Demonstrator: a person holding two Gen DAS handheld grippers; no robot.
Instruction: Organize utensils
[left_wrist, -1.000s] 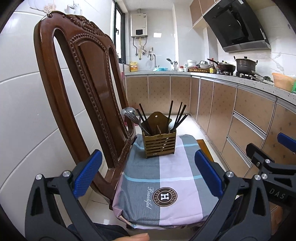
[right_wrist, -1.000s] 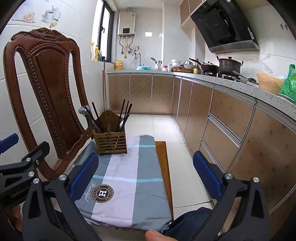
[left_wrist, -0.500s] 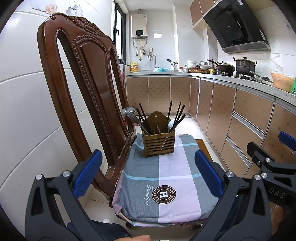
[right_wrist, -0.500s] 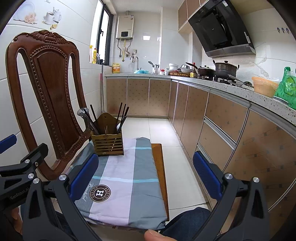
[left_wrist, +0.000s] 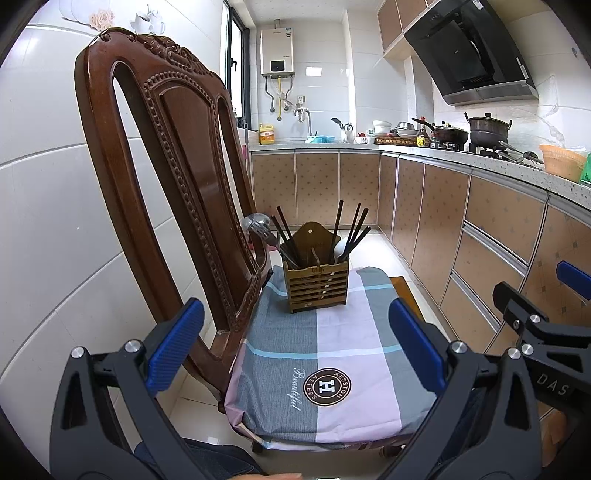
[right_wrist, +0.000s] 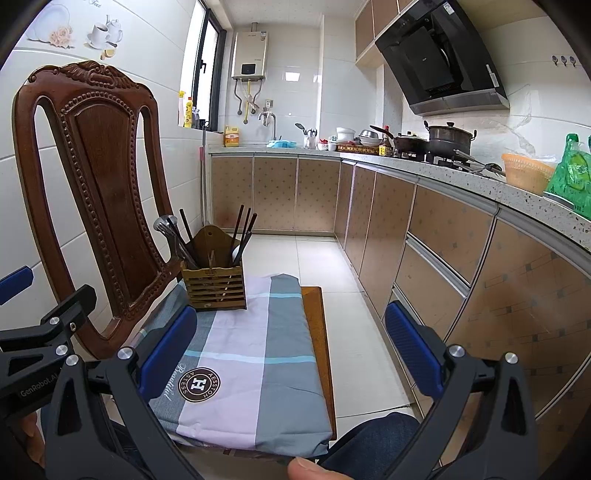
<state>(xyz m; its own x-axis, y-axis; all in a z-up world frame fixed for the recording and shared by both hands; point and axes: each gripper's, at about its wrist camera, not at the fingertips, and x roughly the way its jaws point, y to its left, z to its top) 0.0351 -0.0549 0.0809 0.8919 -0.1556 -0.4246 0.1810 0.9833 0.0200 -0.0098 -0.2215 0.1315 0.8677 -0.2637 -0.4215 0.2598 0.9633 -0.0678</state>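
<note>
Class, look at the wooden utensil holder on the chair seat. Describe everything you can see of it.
The wooden utensil holder is a small brown box with a slatted front and a taller rounded back panel with a hanging hole. It stands upright on the checked cushion of the carved chair, toward the seat's far end. Dark chopsticks and metal ladles lean out of its top. No gripper touches it.

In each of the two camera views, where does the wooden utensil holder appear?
Left wrist view: the wooden utensil holder stands near the centre, at the far end of the checked cushion.
Right wrist view: the holder stands left of centre, close to the chair back.
Shared landmark: the round H logo on the cushion, nearer the camera than the holder.
</note>
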